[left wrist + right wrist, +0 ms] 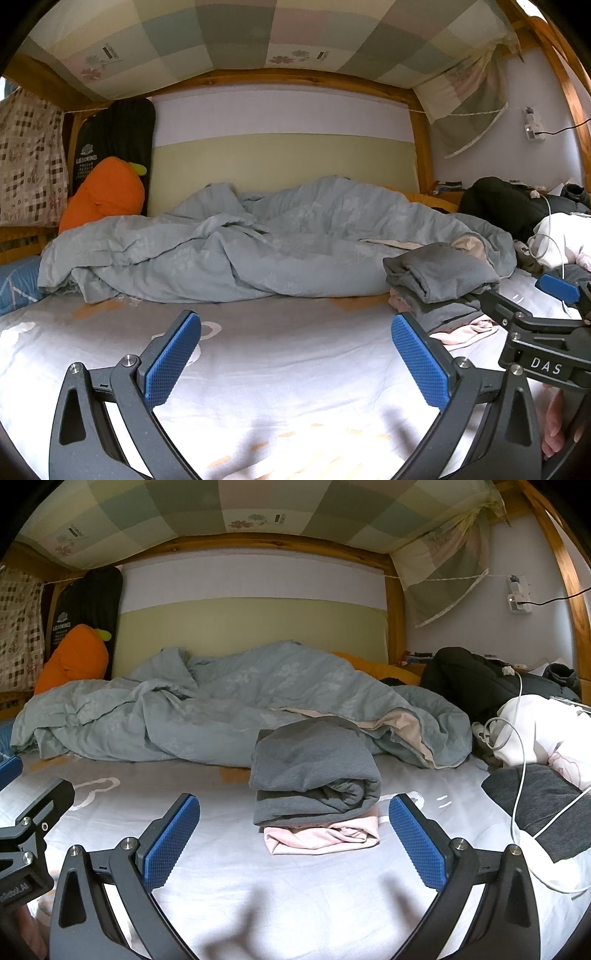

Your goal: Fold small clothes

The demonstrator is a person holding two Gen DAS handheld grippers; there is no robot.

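Two folded garments sit stacked on the sheet (295, 886), straight ahead of the right gripper (294, 843): a grey top (314, 771) rolled over on itself, lying on a pink piece (321, 836) whose near edge pokes out beneath. The stack rests just near of the rumpled duvet (207, 709), which fills the far side of the bed. Both grippers hover over the sheet with fingers spread wide and nothing between them; the left gripper (295, 360) points at bare sheet, with the stack off to its right.

Off to the right lies a loose heap, a dark grey cloth (535, 805) under a white one (543, 723), with a white cable (517, 775) looping across both. That heap looks like the likely source of the next item, though I cannot tell what each piece is.

All of this fabric should be light, limp and easy to bunch. A pinch at a hem or corner would lift a single layer; grabbing the middle would gather several. The cable may snag, so it wants clearing before any pull.
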